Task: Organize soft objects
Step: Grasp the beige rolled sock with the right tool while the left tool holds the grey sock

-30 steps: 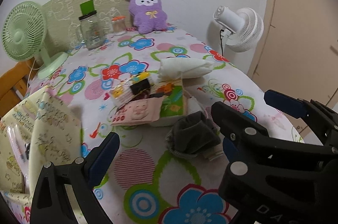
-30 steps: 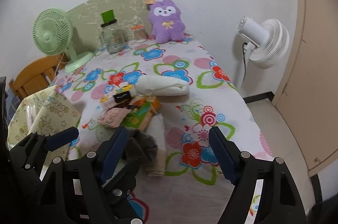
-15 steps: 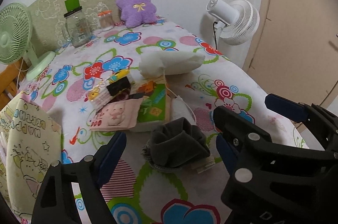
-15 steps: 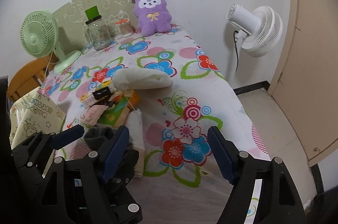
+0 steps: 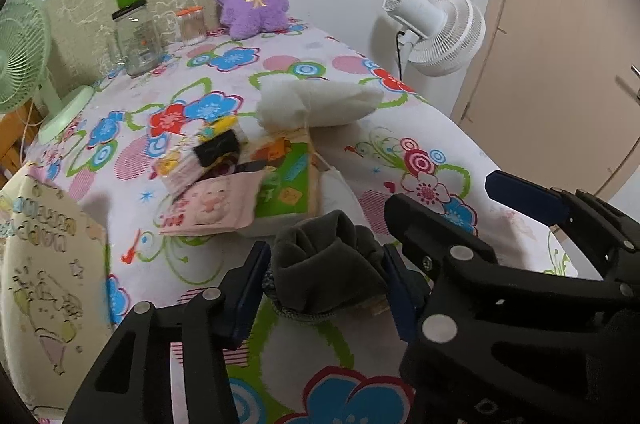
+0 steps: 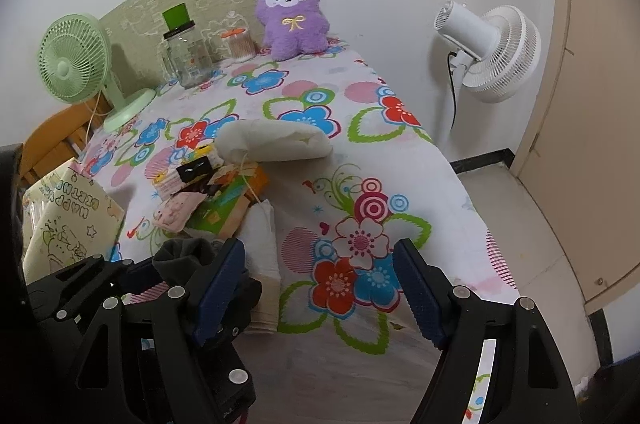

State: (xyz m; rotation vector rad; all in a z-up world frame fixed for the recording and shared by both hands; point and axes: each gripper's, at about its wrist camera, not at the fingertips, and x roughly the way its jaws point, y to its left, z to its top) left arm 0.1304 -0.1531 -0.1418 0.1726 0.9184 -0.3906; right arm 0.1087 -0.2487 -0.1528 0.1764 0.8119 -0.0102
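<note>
Left wrist view: my left gripper [image 5: 325,276] straddles the grey sock [image 5: 326,264], a rolled bundle lying at the near edge of the table [image 5: 420,128], just in front of the stack of books [image 5: 280,180]. Its jaws are closing with the sock between them; both blue pads appear to touch the bundle's sides, but I cannot tell whether they press yet

Right wrist view: my right gripper [image 6: 318,288] stands spread over bare cloth beside the left one, with nothing between its fingers

Handling, by my judgement: the sock is light, soft and compressible, not fragile, and unlikely to slip on rubber pads. It will squash under the jaws, so a firm squeeze across the thick middle of the roll is the sound hold; a pinch on a loose outer fold risks unrolling it and leaving part behind. A flat white cloth [image 6: 262,244] lies partly under or against it and could drag along

The white roll [image 5: 320,102], farther back, looks equally soft but bulkier
</note>
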